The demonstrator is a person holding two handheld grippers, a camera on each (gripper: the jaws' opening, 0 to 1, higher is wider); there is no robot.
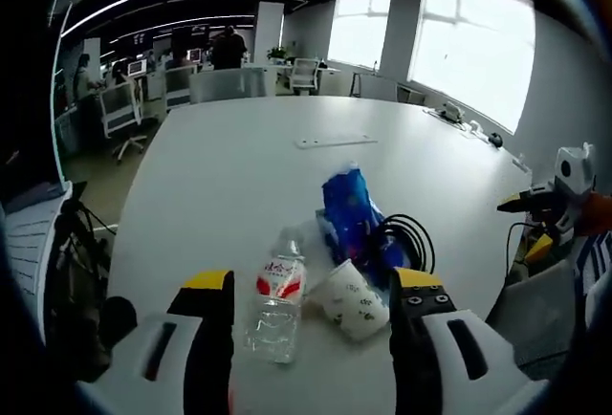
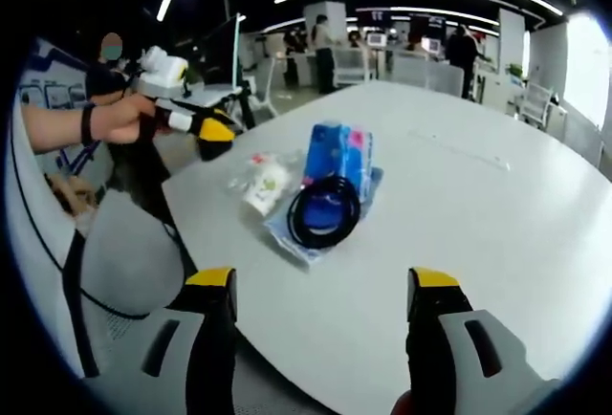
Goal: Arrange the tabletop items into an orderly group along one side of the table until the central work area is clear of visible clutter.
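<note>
Bottle [image 1: 277,293], cup [image 1: 351,302], blue pack [image 1: 350,207], cable coil [image 2: 325,210] clustered — far table [image 1: 239,157] open

One water bottle [image 1: 275,302], one paper cup [image 1: 350,301], one blue packet [image 1: 349,207], one cable coil [image 1: 406,240].

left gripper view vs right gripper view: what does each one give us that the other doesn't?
Left gripper view: bright windows, and the clear water bottle and paper cup lying on their sides, easy to tell apart, just ahead of the open left tool.
Right gripper view: a hand holding the left tool beside the table, and a grey chair back. Bottle and cup blur into one pale cluster here.
Both: the white table, the upright blue pack, the black cable coil and the open right tool.
</note>
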